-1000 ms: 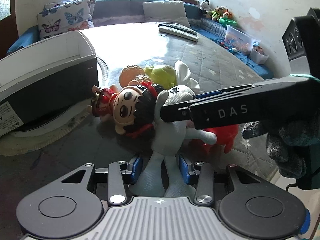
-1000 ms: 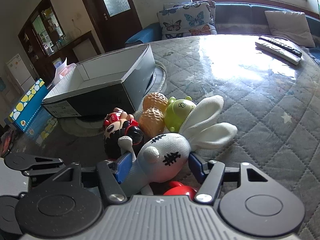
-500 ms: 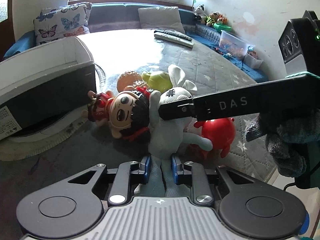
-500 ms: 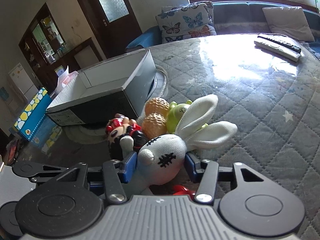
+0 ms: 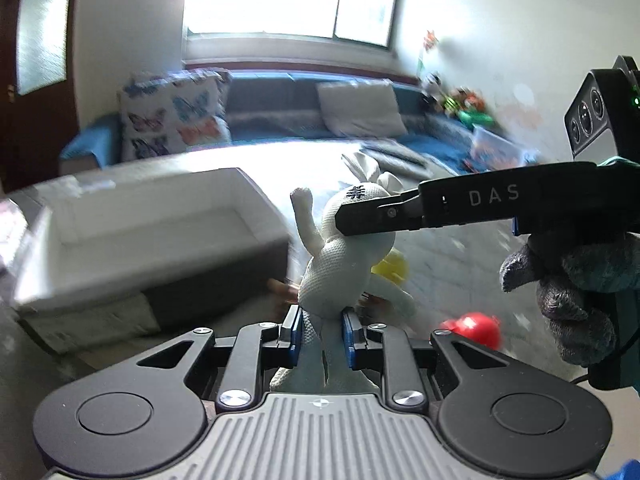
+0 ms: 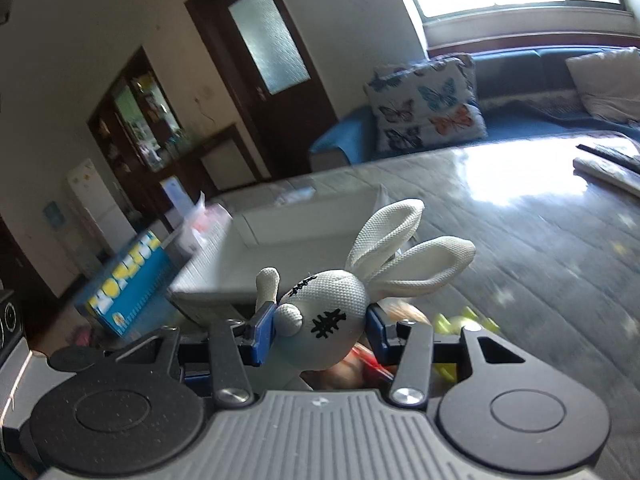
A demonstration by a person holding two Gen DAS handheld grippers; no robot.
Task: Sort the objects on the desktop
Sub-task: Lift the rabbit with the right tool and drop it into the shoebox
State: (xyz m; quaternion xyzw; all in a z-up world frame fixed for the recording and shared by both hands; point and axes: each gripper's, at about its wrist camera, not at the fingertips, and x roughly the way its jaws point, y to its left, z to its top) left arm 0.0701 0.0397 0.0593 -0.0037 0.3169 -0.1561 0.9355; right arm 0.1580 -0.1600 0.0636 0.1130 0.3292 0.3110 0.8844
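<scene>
Both grippers on the white rabbit plush, held up off the surface.

Left to right in the left wrist view: open white-lined box (image 5: 152, 236) far left on the surface (image 5: 452, 248); left gripper (image 5: 320, 334), fingers (image 5: 291, 332) pinching the rabbit plush (image 5: 336, 264) at the hips, legs hanging toward the camera; yellow toy (image 5: 390, 270) just behind the plush; red toy (image 5: 474, 328) near right, blurred. Right gripper comes in from the right across the rabbit's head, gloved right hand (image 5: 572, 284) on its handle. Right wrist view: blue carton (image 6: 128, 280) far left, box beyond the plush; right gripper (image 6: 320, 334) fingers (image 6: 262, 334) pinching the rabbit's head, ears up and to the right; blurred toys below it; remotes (image 6: 604, 164) far right on the surface.
</scene>
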